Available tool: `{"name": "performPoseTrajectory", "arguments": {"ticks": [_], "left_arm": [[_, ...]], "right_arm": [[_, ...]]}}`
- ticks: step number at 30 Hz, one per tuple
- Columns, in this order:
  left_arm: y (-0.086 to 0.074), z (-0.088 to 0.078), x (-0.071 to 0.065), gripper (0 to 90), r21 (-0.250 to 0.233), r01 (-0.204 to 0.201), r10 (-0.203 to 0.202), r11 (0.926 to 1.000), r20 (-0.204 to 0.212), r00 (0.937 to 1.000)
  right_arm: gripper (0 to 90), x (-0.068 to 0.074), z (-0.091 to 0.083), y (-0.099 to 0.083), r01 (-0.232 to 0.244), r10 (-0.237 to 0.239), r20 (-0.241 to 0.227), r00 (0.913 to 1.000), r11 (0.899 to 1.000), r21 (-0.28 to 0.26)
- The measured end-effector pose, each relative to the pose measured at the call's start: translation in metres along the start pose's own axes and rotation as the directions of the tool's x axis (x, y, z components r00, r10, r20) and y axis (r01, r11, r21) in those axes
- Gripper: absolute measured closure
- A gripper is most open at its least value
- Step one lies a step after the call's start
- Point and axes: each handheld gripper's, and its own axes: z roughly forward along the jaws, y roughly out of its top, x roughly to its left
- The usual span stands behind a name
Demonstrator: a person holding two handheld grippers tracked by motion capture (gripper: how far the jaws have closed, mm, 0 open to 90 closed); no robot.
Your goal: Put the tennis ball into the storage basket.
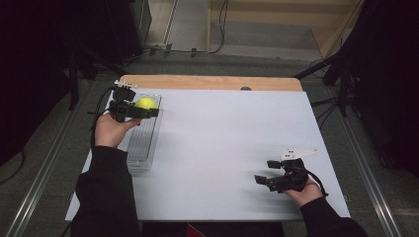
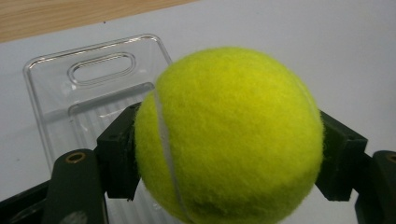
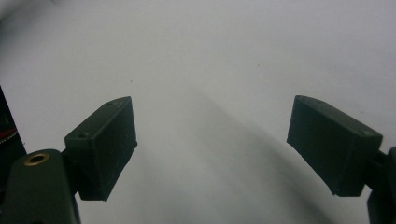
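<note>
The left gripper [image 1: 143, 111] is clamping its fingers [image 2: 119, 154] on the tennis ball [image 2: 229, 135], holding it just above the clear tray [image 2: 70, 93], whose long axis is running straight ahead beneath the fingers. The right gripper [image 1: 262, 178] is resting well apart over the tabletop [image 1: 222, 148], fingers [image 3: 105, 144] spread wide and gripping nothing.

A white table top [image 1: 222, 148] lies over a light wooden board [image 1: 207, 82] that shows along its far edge. Grey floor [image 1: 44, 163] surrounds it, with metal rails [image 1: 368, 173] alongside and cables [image 1: 220, 29] beyond. Both sides are dark.
</note>
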Motion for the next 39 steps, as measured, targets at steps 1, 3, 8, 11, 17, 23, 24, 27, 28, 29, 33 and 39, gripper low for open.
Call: {"name": "performPoseTrajectory", "arguments": {"ticks": [1,3,8,11,17,23,24,27,28,29,33,39], "left_arm": [[0.0,-0.001,0.001,25.4,0.001,0.003,-0.003,1.0,-0.007,1.0],[-0.002,-0.001,0.003,25.4,0.003,0.009,-0.009,1.0,-0.025,0.9996],[-0.004,-0.002,0.01,25.4,0.006,0.03,-0.03,0.9995,-0.041,0.9987],[-0.005,-0.001,0.011,25.4,0.006,0.032,-0.032,0.9995,-0.045,0.9985],[-0.005,0.002,0.011,25.2,0.016,0.046,-0.045,0.9988,-0.046,0.9979],[-0.008,0.006,0.015,25.0,0.025,0.062,-0.06,0.9978,-0.049,0.9969],[-0.008,0.007,0.015,25.1,0.029,0.064,-0.063,0.9975,-0.049,0.9968],[-0.009,0.01,0.017,25.0,0.036,0.064,-0.062,0.9973,-0.05,0.9968],[-0.009,0.01,0.017,25.0,0.037,0.066,-0.064,0.9971,-0.051,0.9967],[-0.01,0.011,0.017,25.0,0.039,0.066,-0.064,0.9971,-0.052,0.9966],[-0.012,0.014,0.019,25.0,0.038,0.074,-0.072,0.9966,-0.044,0.9964],[-0.016,0.021,0.022,25.0,0.055,0.085,-0.082,0.9949,-0.055,0.9951]], "right_arm": [[13.7,0.0,0.0,0.0,0.0,0.0,0.0,1.0,1.0,0.0],[13.8,0.0,0.0,0.0,0.0,0.0,0.001,1.0,1.0,0.0],[13.7,0.0,0.0,0.0,0.0,0.0,0.0,1.0,1.0,0.0],[13.7,0.0,0.0,0.0,0.0,0.0,0.001,1.0,1.0,0.001],[13.7,0.0,0.0,0.0,0.0,0.0,-0.001,1.0,1.0,0.0],[13.7,0.0,0.0,0.0,0.001,-0.001,-0.001,1.0,1.0,-0.001],[13.7,0.0,0.0,0.0,0.002,-0.002,-0.001,1.0,1.0,-0.001],[13.7,0.0,0.0,0.0,0.0,0.0,0.0,1.0,1.0,0.0],[13.7,0.0,0.0,0.0,0.0,0.0,0.0,1.0,1.0,0.0],[13.7,0.0,0.0,0.0,0.0,0.0,0.0,1.0,1.0,0.0],[13.7,0.0,0.0,0.0,0.003,-0.003,-0.001,1.0,1.0,0.001],[13.7,0.0,0.0,0.0,0.003,-0.003,-0.002,1.0,1.0,0.0]]}}
